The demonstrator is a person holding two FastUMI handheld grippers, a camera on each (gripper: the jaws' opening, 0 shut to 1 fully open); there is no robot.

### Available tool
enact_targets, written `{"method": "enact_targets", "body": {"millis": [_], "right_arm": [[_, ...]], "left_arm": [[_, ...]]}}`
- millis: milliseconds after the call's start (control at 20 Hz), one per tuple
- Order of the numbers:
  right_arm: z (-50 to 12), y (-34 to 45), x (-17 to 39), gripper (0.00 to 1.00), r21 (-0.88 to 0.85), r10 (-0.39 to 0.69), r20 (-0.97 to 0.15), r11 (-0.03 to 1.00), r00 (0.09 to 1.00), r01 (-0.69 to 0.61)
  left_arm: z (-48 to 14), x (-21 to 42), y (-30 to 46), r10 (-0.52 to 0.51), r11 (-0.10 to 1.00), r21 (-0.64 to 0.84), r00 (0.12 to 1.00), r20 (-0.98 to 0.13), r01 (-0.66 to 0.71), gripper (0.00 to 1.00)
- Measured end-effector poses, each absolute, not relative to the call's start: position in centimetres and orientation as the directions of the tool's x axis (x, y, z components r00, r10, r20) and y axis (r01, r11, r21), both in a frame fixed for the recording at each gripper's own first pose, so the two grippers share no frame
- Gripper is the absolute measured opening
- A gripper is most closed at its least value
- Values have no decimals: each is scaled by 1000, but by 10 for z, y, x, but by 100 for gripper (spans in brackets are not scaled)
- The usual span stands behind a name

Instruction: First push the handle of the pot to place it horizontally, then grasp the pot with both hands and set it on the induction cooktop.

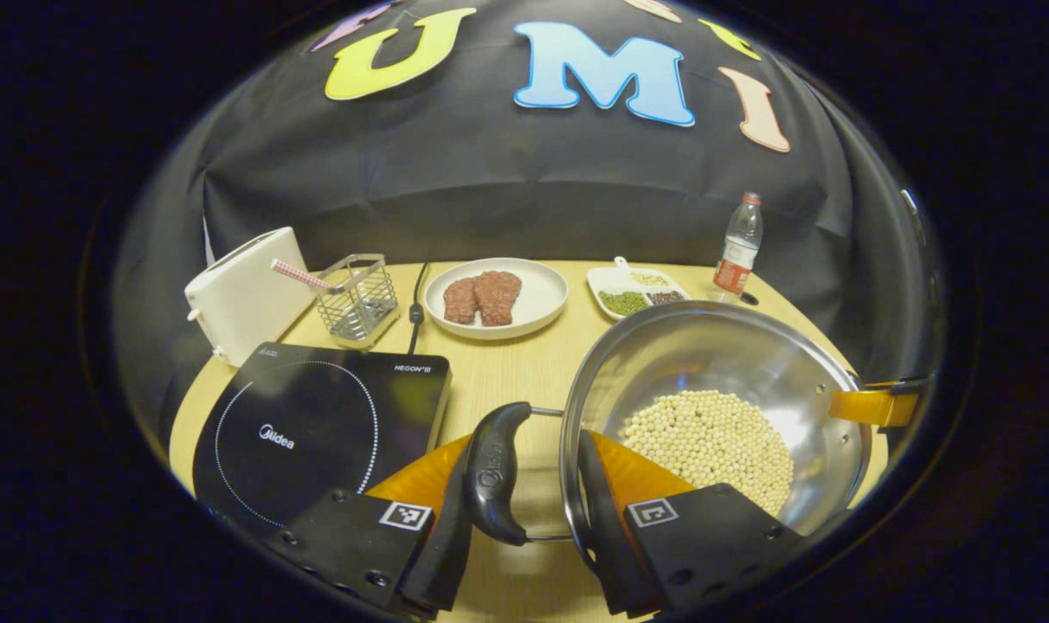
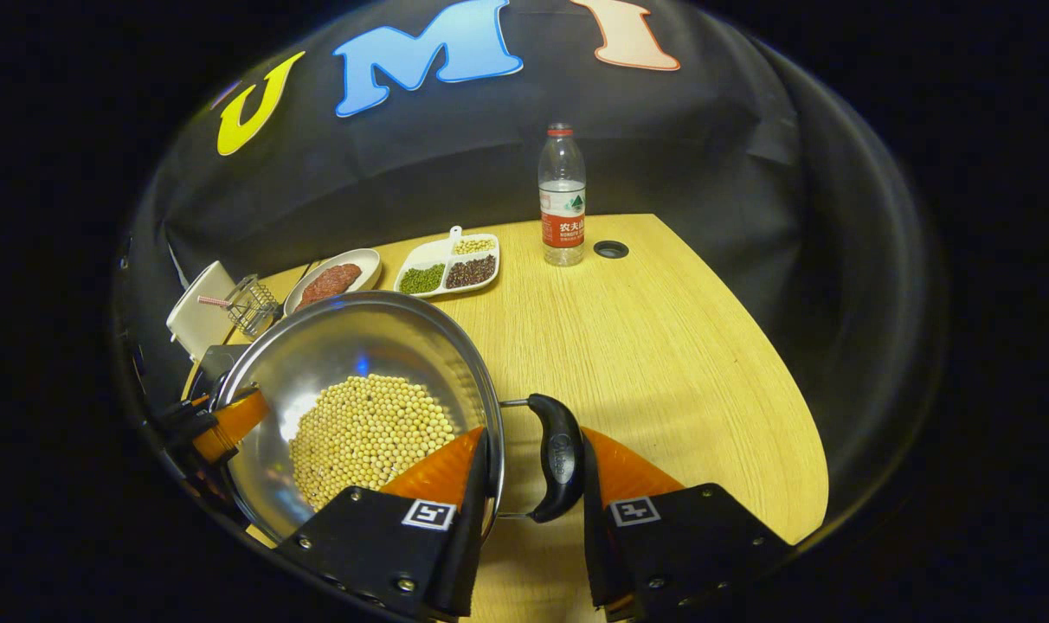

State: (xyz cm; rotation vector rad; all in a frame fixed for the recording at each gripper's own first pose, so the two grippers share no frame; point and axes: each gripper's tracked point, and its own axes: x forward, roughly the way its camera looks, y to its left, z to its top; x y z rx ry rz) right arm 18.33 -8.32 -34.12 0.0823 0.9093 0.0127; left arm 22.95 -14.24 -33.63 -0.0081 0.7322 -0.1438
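Left tongs straddled the pot's near side handle: one finger sat outside the black grip, the other inside the rim over the soybeans. Both looked to be touching, but fisheye distortion made real clamping hard to confirm. Right tongs were set the same way on the opposite handle, one finger inside the bowl against the wall, one just outside the grip; contact likely, pressure unclear. In the left gripper view, the right tongs' far tip showed at the pot's other edge.

Pot sat on the worktop, right of the induction cooktop and off its glass; whether it was lifted could not be told. Both handles lay roughly level.

Behind the cooktop were a white toaster and a wire basket. Farther back stood a plate of meat, a divided dish of beans and a water bottle.
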Motion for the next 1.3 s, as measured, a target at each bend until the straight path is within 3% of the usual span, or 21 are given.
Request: {"method": "enact_targets", "body": {"millis": [50,250,550,1050,1150,1200,1300], "right_arm": [[-338,-83,182,50,78,49,-786,997,616,20],[-323,-79,174,50,89,74,-783,996,617,-7],[-306,-62,163,50,90,98,-776,995,622,-44],[-283,-7,141,50,75,40,-761,997,647,26],[-281,5,139,50,76,32,-759,996,650,39],[-280,12,139,50,75,28,-757,996,653,45],[-277,24,137,50,75,21,-752,996,659,54]], "left_arm": [[-331,228,-142,-133,990,-58,736,-663,126,68],[-314,214,-134,-109,994,-51,741,-662,101,64],[-298,192,-112,-80,997,-49,751,-655,63,68],[-284,196,-52,-143,989,-71,755,-640,128,68],[-282,201,-40,-154,987,-71,757,-635,141,64],[-282,201,-33,-158,987,-71,759,-631,146,68],[-282,205,-20,-166,985,-77,760,-628,152,64]]}}
